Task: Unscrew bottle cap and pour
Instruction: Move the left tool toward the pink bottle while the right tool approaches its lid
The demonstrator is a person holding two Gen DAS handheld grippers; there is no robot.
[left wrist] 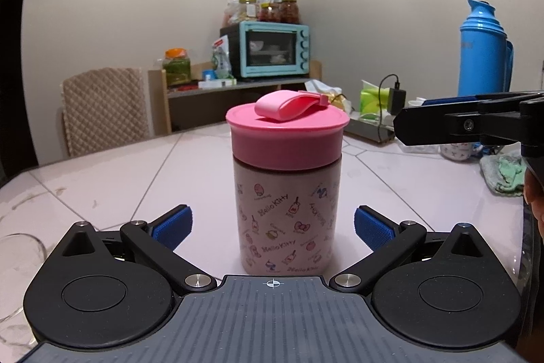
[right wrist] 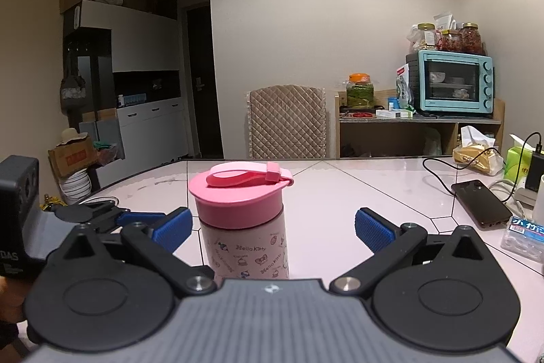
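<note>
The left gripper is wide open. Its two blue pads sit on each side of the bottle, but they do not touch it. There is a gap on both sides.

The right gripper is wide open too. Its blue pads are spread apart, and the bottle stands between them, closer to the left pad. Nothing is held.

The bottle stands up straight on the white table. It is light pink with small cartoon pictures and words on it. The cap is a brighter pink and is on the bottle. A pink strap lies folded flat on top of the cap.

In the left view, the right gripper comes in from the right side, up near the height of the cap. In the right view, the left gripper shows low on the left, near the bottle.

A blue flask stands far back on the right. A teal oven sits on a shelf by the wall, with jars on top of it. A chair with a padded cover is behind the table. A dark phone lies on the table to the right with a black cable going to it. A green box is near the phone
</note>
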